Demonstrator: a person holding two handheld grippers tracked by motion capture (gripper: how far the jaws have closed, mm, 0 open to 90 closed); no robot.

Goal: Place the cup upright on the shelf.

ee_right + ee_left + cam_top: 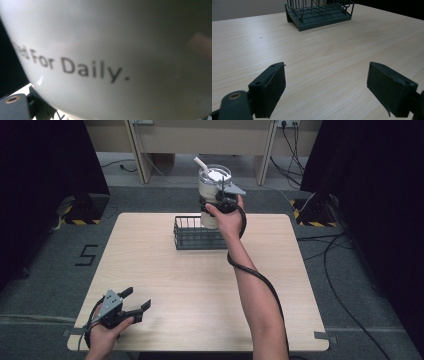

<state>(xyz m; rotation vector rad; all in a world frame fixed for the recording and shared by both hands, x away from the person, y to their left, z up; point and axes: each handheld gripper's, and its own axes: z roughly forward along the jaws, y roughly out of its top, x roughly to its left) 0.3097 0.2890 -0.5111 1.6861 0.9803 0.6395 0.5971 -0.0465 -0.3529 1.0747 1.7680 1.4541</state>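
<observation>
A white tumbler [212, 182] with a lid and a white straw stands upright over the far right part of a dark wire basket [192, 236]. My right gripper [223, 200] is shut on its side. In the right gripper view the tumbler's wall [112, 50] is very close and bears the print "For Daily."; a bit of basket wire shows below it. I cannot tell whether the tumbler's base touches the basket. My left gripper [140, 297] rests at the table's near left corner, open and with nothing in it. In its own view the left gripper [327, 82] faces the basket [319, 15].
The light wooden table [165, 285] has bare surface between the basket and the front edge. Black cables lie on the grey floor at the right [345, 265]. Dark curtains stand at both sides and table legs at the back.
</observation>
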